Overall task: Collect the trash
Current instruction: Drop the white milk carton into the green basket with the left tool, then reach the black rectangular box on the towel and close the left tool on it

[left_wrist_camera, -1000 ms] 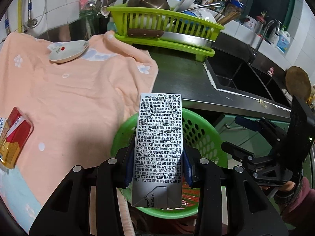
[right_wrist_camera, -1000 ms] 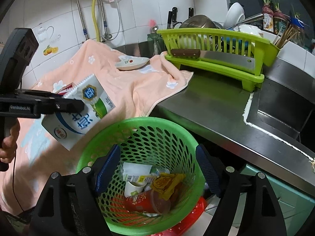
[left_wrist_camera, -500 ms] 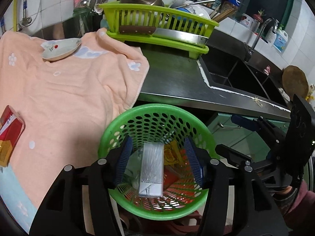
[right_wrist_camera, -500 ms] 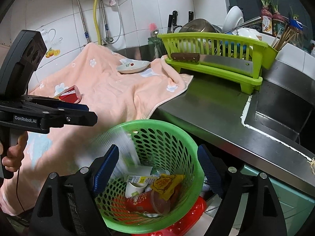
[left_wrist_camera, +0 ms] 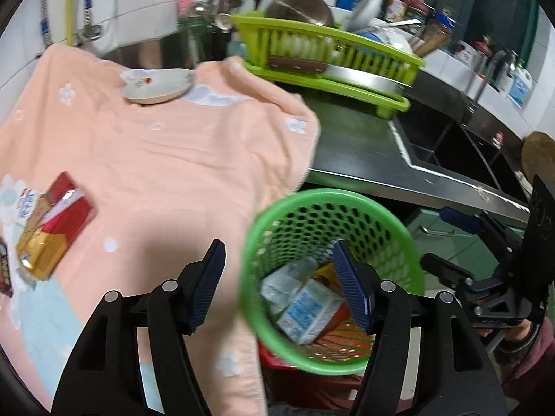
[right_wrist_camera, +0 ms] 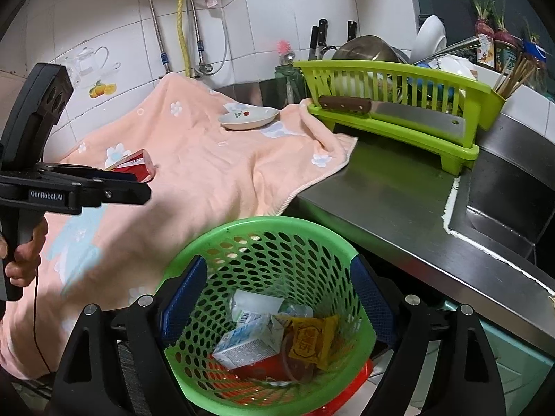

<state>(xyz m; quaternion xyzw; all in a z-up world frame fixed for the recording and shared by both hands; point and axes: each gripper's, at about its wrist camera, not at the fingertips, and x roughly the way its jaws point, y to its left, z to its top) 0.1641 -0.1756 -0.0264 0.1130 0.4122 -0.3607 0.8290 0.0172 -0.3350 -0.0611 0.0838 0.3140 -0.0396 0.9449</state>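
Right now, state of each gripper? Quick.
Left gripper: open, holding nothing; its jaws have just been opening, the milk carton lies in the green basket.
Right gripper: jaws stand outside the basket's walls; grip cannot be told.

1. The left gripper (left_wrist_camera: 277, 274), its jaws just opening, stood empty above the green basket (left_wrist_camera: 409, 242).
2. A milk carton (left_wrist_camera: 308, 308) lay inside.
3. A red carton (left_wrist_camera: 55, 228) rested on the peach towel (left_wrist_camera: 180, 159).
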